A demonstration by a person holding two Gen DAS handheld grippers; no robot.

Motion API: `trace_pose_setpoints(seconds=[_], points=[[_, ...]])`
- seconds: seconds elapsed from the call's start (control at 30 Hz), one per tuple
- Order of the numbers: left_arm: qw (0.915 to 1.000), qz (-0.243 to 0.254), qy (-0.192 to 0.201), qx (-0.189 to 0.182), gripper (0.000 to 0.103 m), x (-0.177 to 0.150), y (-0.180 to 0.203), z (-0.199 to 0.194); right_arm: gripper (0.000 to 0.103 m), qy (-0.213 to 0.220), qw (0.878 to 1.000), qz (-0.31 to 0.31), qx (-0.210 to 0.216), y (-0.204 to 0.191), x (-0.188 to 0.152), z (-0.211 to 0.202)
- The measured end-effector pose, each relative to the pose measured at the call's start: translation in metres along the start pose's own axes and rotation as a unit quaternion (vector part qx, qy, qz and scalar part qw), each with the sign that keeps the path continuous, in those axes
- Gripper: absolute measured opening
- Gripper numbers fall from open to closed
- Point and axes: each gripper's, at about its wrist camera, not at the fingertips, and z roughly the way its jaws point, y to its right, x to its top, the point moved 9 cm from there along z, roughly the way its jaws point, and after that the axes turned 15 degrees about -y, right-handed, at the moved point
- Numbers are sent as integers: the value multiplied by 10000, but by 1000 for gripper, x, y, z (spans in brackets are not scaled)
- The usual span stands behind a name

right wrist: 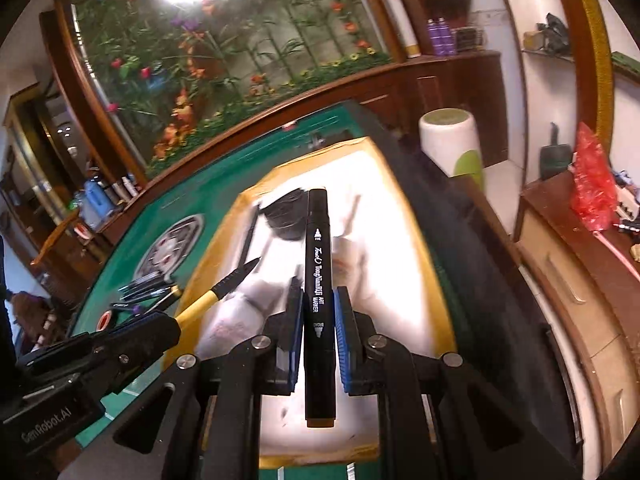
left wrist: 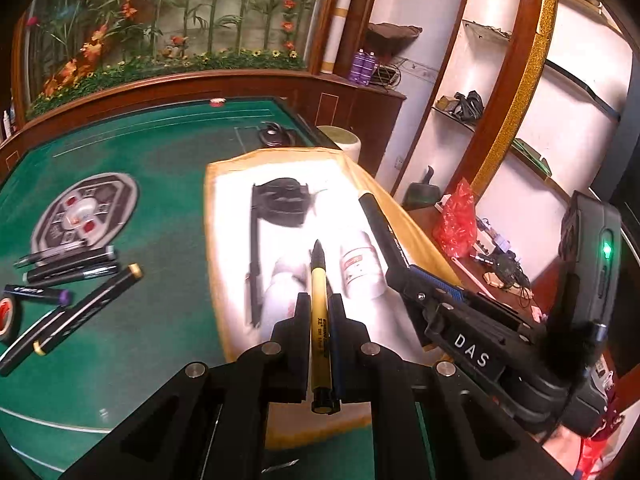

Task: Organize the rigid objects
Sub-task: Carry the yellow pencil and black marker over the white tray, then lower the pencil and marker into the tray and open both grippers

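Observation:
My left gripper (left wrist: 319, 304) is shut on a yellow pen (left wrist: 319, 312) with a black tip, held above a white cloth (left wrist: 280, 176) with a yellow border. My right gripper (right wrist: 318, 300) is shut on a black art marker (right wrist: 318, 280), held above the same cloth (right wrist: 400, 248). The right gripper also shows at the right of the left wrist view with the marker (left wrist: 380, 224). The left gripper and its pen (right wrist: 228, 284) show at the left of the right wrist view. On the cloth lie a black pen (left wrist: 254, 248), a black clip-like object (left wrist: 282, 202) and two white bottles (left wrist: 360, 268).
The green felt table (left wrist: 160, 312) carries several markers and pens (left wrist: 72, 268) at the left, a roll of red tape (left wrist: 6, 316) and a grey round centre panel (left wrist: 86, 210). A white cylinder (right wrist: 450, 140) stands beyond the table. Shelves and a cluttered sideboard (right wrist: 580, 260) are at the right.

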Motion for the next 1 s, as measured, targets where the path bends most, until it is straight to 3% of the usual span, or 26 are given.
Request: trace_pose_setpoints(seconds=[0.17, 0.37, 0.57, 0.9, 1.0], points=[[9999, -4, -171, 26, 7, 3, 9, 20, 14, 97, 9986, -35, -526, 11, 8, -4], [9993, -23, -368, 35, 7, -1, 12, 34, 14, -136, 9989, 46, -455, 20, 11, 2], [9985, 67, -544, 20, 7, -8, 15, 43, 14, -328, 9970, -116, -690, 18, 7, 6], [9979, 87, -620, -144, 9, -16, 14, 40, 14, -303, 9973, -35, -662, 14, 3, -1], [9980, 17, -568, -290, 26, -17, 12, 31, 16, -205, 9977, -39, -644, 9, 3, -9]])
